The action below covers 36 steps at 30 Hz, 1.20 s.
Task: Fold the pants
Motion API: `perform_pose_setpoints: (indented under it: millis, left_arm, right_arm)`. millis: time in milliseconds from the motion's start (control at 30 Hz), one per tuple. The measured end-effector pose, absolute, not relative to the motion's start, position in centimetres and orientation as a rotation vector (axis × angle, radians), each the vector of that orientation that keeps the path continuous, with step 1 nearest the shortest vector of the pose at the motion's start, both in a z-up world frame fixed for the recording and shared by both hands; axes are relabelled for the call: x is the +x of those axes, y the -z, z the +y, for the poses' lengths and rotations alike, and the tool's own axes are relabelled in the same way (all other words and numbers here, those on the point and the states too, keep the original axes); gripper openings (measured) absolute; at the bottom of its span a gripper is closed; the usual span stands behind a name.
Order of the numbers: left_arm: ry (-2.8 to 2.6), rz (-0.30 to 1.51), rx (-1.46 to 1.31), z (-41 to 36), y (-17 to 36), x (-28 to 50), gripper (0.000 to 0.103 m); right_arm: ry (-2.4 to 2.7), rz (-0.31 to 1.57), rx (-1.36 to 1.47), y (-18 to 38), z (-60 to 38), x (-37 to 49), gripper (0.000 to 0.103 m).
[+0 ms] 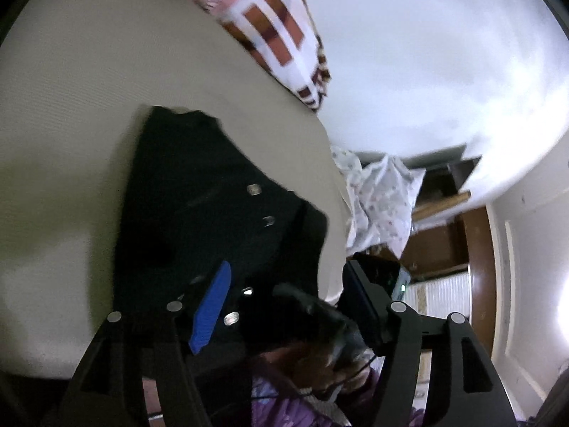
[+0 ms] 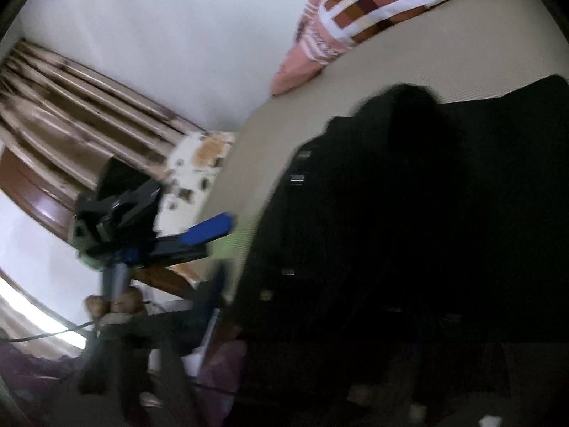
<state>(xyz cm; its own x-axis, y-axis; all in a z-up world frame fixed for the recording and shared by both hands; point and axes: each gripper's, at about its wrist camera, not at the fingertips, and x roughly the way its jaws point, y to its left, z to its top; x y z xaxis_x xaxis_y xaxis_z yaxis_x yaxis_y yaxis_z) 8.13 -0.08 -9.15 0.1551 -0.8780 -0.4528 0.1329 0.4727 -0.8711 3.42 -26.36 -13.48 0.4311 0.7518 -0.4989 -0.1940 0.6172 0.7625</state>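
Black pants with small metal studs lie on the beige bed; in the right wrist view the pants fill the right half. My left gripper hovers over their near end by the bed's edge, open, with one blue pad showing and nothing pressed between the fingers. The right wrist view has it off the bed's left edge. My right gripper sits low against the dark cloth. Only one blurred finger shows, so its state is hidden. A hand shows under the left gripper.
A brown-and-white checked pillow and a pink cloth lie at the bed's far end by the white wall. A floral cloth hangs beside the bed. Striped curtains and a wooden shelf flank the bed.
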Motion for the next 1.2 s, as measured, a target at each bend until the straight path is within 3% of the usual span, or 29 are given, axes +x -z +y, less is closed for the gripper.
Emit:
perform_pose_setpoints:
  millis: [300, 633, 1200]
  left_arm:
    - [0.718, 1.236, -0.641, 0.3, 11.1, 6.6, 0.067]
    - [0.735, 1.259, -0.577, -2.5, 11.7, 6.4, 0.07]
    - [0.747, 1.309, -0.463, -6.0, 12.3, 6.5, 0.071]
  right_arm:
    - [-0.668, 0.845, 0.993, 13.1, -31.9, 3.4, 0.019]
    - [-0.492, 0.807, 1.126, 15.4, -40.5, 0.8, 0.018]
    - [-0.495, 0.766, 1.234, 18.7, -43.1, -0.7, 0.018]
